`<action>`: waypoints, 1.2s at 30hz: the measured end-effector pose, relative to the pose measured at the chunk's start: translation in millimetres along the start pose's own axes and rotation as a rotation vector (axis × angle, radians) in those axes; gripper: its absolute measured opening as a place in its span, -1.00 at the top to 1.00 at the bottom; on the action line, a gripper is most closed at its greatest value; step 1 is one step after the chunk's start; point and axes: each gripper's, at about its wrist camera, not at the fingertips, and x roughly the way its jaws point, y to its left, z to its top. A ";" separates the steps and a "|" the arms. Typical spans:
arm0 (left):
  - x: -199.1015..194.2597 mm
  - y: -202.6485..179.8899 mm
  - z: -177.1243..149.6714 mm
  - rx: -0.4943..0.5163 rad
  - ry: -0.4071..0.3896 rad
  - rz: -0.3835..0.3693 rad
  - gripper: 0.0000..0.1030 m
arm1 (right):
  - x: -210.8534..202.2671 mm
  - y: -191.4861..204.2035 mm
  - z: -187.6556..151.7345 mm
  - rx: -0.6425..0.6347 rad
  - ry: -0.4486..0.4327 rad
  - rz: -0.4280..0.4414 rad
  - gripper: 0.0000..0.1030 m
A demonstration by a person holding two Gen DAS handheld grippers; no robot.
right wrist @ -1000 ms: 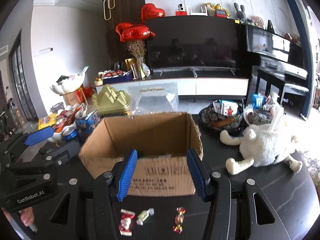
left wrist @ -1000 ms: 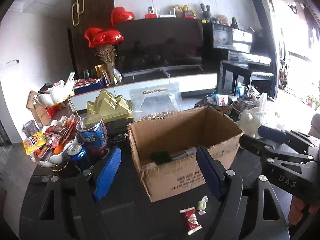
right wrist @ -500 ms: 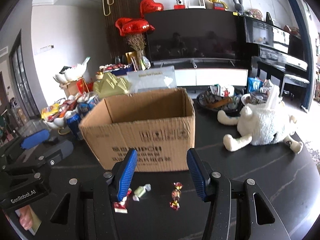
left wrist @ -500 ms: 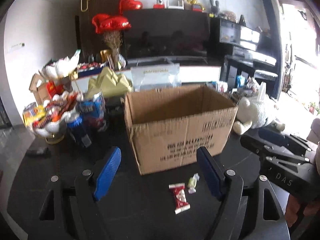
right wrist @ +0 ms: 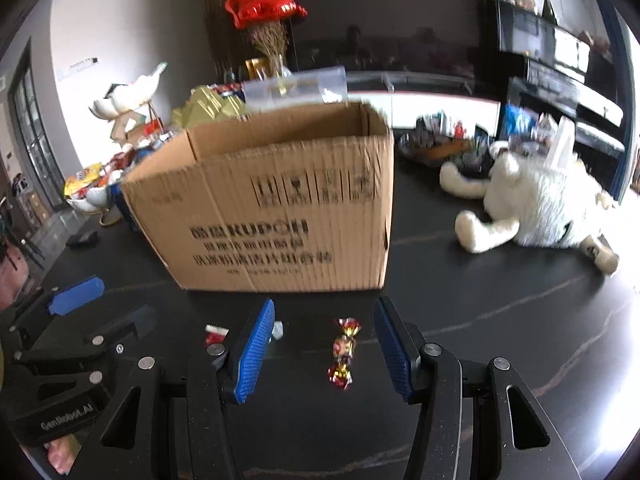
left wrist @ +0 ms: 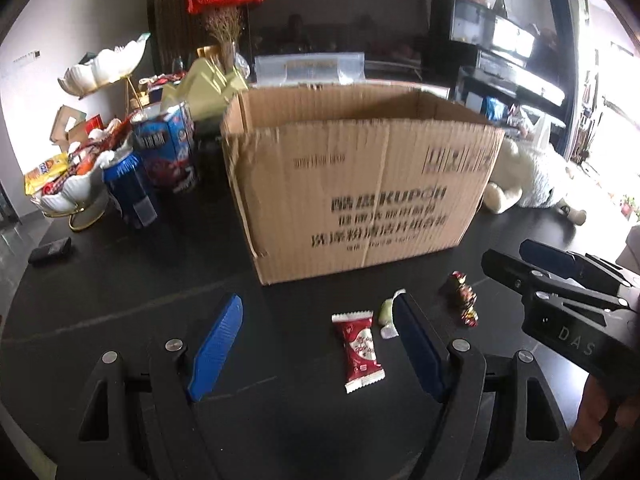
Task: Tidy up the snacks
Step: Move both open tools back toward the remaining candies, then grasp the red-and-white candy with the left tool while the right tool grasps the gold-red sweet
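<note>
Snacks lie loose on the dark table (left wrist: 120,312) in the left wrist view: a red sachet (left wrist: 361,346) at lower centre, a pale green sweet (left wrist: 387,312) just beside it, and a red-gold wrapped candy (left wrist: 463,298) further right. The left gripper (left wrist: 318,342) hangs over them with its jaws apart and empty. A cardboard box (left wrist: 360,188) fills mid-frame, and the right gripper (left wrist: 556,276) enters at the right edge.

In the right wrist view, the right gripper (right wrist: 324,346) is spread wide, the red-gold wrapped candy (right wrist: 343,354) lying between its blue pads, untouched. The cardboard box (right wrist: 272,212) stands above; a white plush toy (right wrist: 532,208) lies at right.
</note>
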 end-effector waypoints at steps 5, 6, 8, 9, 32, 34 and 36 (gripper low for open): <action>15.5 -2.2 -8.7 -0.002 0.042 -0.026 -0.47 | 16.4 -0.9 -6.9 0.012 0.065 0.000 -0.03; 17.6 -2.3 -9.2 -0.005 0.050 -0.031 -0.45 | 19.2 -1.6 -8.1 0.016 0.076 0.003 -0.03; 22.1 -3.0 -11.2 -0.005 0.062 -0.037 -0.42 | 22.9 -2.2 -9.5 0.017 0.089 0.000 -0.03; 24.1 -3.7 -11.9 -0.004 0.067 -0.040 -0.40 | 24.9 -2.5 -10.5 0.019 0.096 -0.003 -0.03; 71.8 -19.7 -30.4 0.006 0.192 -0.110 0.12 | 62.7 -10.9 -19.9 0.038 0.197 -0.030 0.29; 74.2 -18.8 -31.2 0.000 0.198 -0.115 0.16 | 64.6 -9.9 -20.4 0.030 0.200 -0.030 0.31; 75.5 -18.4 -31.1 -0.004 0.195 -0.115 0.16 | 65.6 -8.8 -20.9 0.022 0.198 -0.033 0.33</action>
